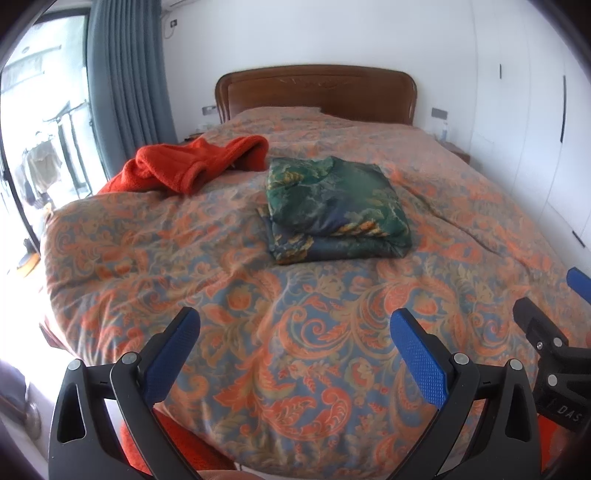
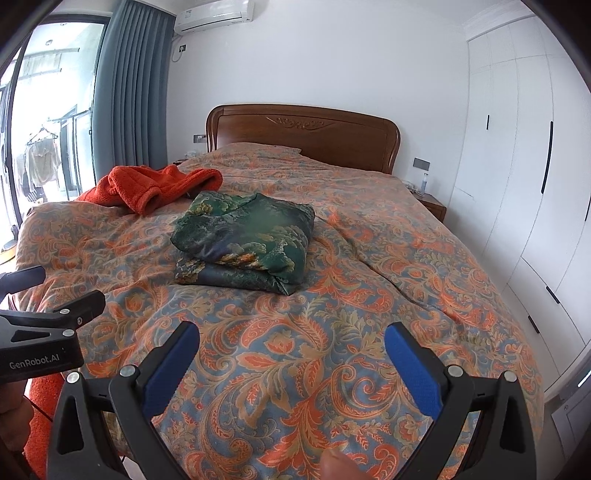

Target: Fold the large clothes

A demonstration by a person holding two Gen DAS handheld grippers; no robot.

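One bed [image 2: 369, 258] under one paisley quilt [image 2: 295, 350]. Two garments lie on it: one folded green bundle [image 2: 243, 240] near the centre and one loose orange robe [image 2: 155, 188] at ten o'clock from it. Two grippers, left [image 1: 295, 354] and right [image 2: 291, 362], each with two blue pads. One curtain [image 2: 125, 92], one air conditioner [image 2: 214, 14], and possibly two nightstands, the left one barely visible.

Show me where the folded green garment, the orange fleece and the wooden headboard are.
folded green garment [image 1: 338, 201]: left wrist view, on its top folded panel.
orange fleece [image 1: 177, 166]: left wrist view, on the crumpled middle of the heap.
wooden headboard [image 2: 332, 138]: right wrist view, on the flat panel below the carving.
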